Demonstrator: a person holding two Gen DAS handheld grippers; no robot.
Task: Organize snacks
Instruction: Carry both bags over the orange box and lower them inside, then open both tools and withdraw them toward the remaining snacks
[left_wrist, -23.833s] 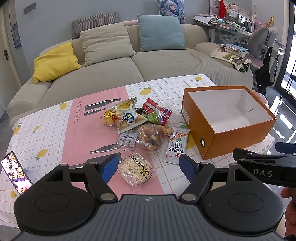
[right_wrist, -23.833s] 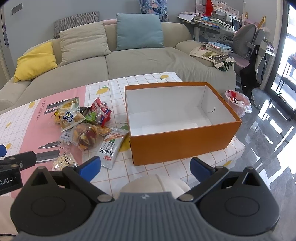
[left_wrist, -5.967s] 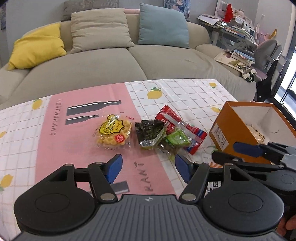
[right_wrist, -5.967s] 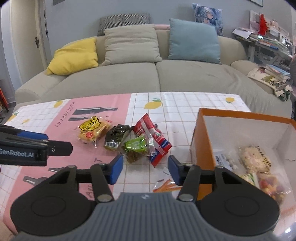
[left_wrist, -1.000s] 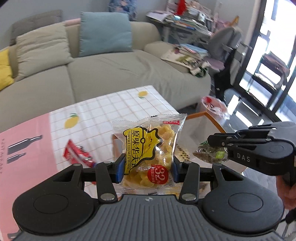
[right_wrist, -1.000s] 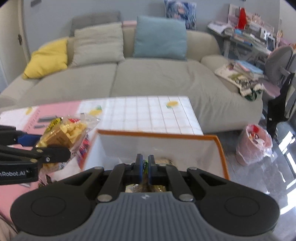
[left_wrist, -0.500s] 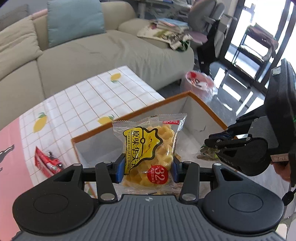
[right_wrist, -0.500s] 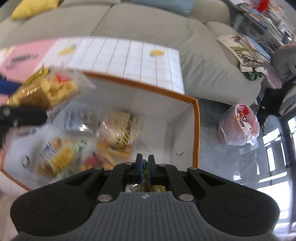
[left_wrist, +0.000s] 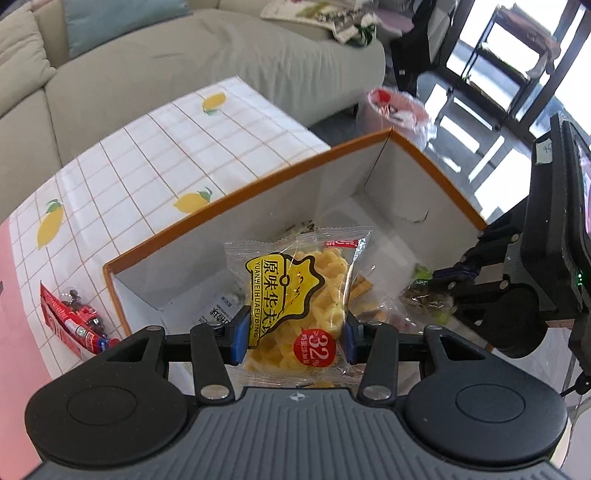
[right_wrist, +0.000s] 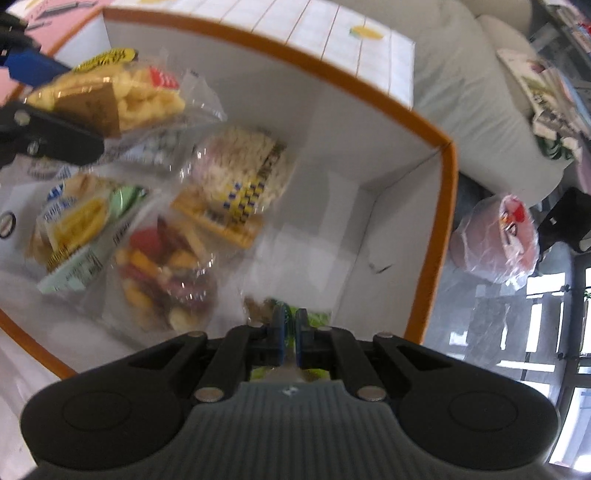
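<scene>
My left gripper (left_wrist: 291, 334) is shut on a clear packet of yellow waffles (left_wrist: 299, 295), held over the open orange box (left_wrist: 236, 201). My right gripper (right_wrist: 290, 332) is shut on a small green-and-brown snack packet (right_wrist: 258, 304), low inside the same box near its right wall (right_wrist: 439, 229). In the left wrist view that packet (left_wrist: 424, 295) hangs from the right gripper (left_wrist: 452, 275). Several snack packets lie on the box floor, among them a mixed-fruit bag (right_wrist: 162, 269) and a puffed-grain bag (right_wrist: 240, 173). The waffle packet (right_wrist: 122, 96) shows at upper left in the right wrist view.
A red snack packet (left_wrist: 72, 321) lies on the lemon-print tablecloth (left_wrist: 147, 162) left of the box. A grey sofa (left_wrist: 184, 62) stands behind the table. A pink-lined waste bin (right_wrist: 498, 236) sits on the floor beyond the box's right side.
Both grippers have come down and tilted towards the box. The waffle packet now hangs over its inside, and the right gripper with its packet has sunk below the rim.
</scene>
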